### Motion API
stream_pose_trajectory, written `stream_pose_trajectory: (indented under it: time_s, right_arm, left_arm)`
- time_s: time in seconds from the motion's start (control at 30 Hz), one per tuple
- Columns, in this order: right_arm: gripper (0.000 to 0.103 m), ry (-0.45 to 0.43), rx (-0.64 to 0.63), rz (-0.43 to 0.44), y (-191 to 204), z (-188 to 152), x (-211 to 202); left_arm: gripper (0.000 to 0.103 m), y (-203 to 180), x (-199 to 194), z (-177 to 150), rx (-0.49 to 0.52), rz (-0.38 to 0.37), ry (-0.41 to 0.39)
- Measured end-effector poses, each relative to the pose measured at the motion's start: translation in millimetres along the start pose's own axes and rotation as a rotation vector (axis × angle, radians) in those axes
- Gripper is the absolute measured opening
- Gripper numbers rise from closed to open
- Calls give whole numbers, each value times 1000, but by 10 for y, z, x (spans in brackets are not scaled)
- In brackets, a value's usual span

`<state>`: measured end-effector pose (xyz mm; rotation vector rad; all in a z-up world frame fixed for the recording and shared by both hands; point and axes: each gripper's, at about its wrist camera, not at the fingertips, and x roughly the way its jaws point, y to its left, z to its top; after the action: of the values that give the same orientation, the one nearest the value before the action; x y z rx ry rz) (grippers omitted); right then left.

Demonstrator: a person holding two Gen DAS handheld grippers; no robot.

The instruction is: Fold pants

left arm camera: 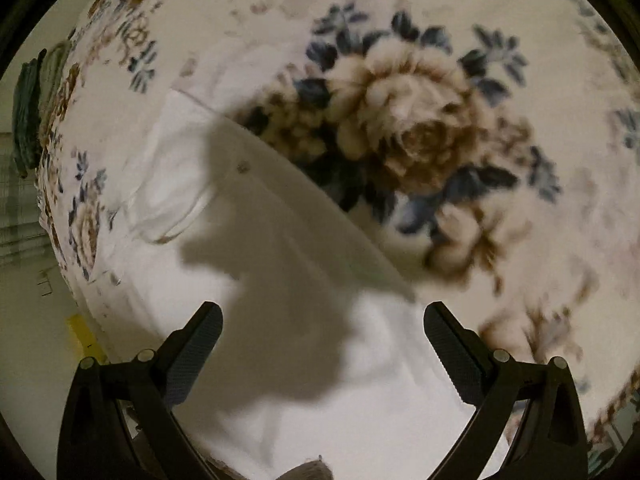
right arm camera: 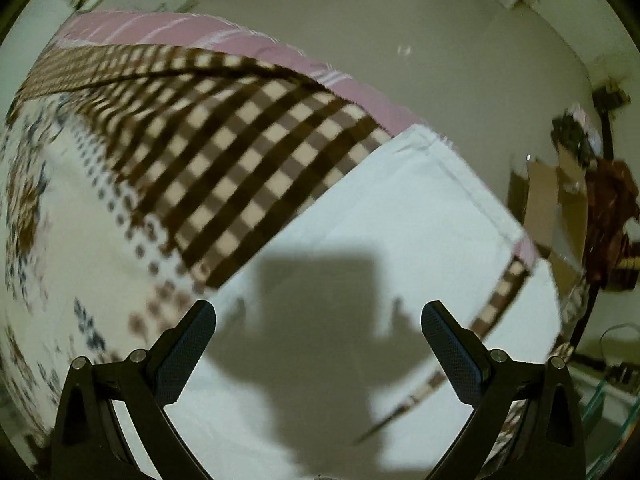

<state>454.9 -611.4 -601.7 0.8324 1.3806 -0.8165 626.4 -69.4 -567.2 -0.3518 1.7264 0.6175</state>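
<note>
The white pants (left arm camera: 256,248) are spread flat on the bed, on top of a cream floral blanket (left arm camera: 420,128). In the left wrist view they run diagonally from upper left down to the bottom middle, with one long straight edge cutting across right next to the big brown-and-blue flower print. There's a small dark button or rivet (left arm camera: 242,167) near that edge, and a curved pocket seam a bit to the left of it. A dark shadow of the rig falls across the middle of the fabric.

The left tool (left arm camera: 322,338) hovers over the pants with its two fingers spread wide apart, nothing between them, just white cloth underneath. Can't really tell if the tips touch the fabric.

In the right wrist view you see the other end of the pants (right arm camera: 360,216), a hemmed corner (right arm camera: 424,136) pointing up and to the right. That corner lies over a brown checkered blanket (right arm camera: 224,152), and beyond that, further from the pants, there's a pink striped sheet (right arm camera: 168,30) along the edge of the bed. The right tool (right arm camera: 318,336) is also wide open above the white cloth, gripping nothing, with a blocky shadow between the fingers.

Past the hem, off the bed, there's pale floor (right arm camera: 420,40) and some cardboard boxes (right arm camera: 556,204) with dark red stuff next to them. Pretty blurry out there.
</note>
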Motion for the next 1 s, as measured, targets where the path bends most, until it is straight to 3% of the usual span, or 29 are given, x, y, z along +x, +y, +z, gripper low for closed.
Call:
stream_pose_trajectory:
  time_s: [0.37, 0.43, 0.5, 0.53, 0.6, 0.67, 0.73, 0.83, 1.0]
  right_arm:
    - [103, 119, 157, 11, 191, 346, 732]
    - [103, 132, 170, 0, 210, 347, 815]
    - [102, 135, 182, -3, 212, 343, 841]
    - [99, 135, 189, 0, 206, 341, 844]
    - [87, 132, 195, -6, 164, 312, 851]
    - [70, 130, 206, -15, 83, 328, 870]
    - [40, 125, 209, -10, 2, 341, 882]
    - [11, 89, 183, 5, -76, 347, 821]
    - [5, 8, 115, 25, -146, 167, 502]
  left_arm:
    - [103, -152, 367, 337, 25, 90, -14]
    - [94, -159, 405, 367, 25, 52, -10]
    - [66, -123, 375, 371, 32, -28, -30]
    - [56, -85, 354, 391, 34, -44, -41]
    - [7, -20, 269, 384, 32, -53, -74]
    - [5, 121, 222, 381, 8, -120, -84]
    - [4, 260, 160, 336, -9, -188, -96]
    - [3, 469, 29, 247, -23, -274, -127]
    - [3, 799, -211, 35, -11, -384, -179]
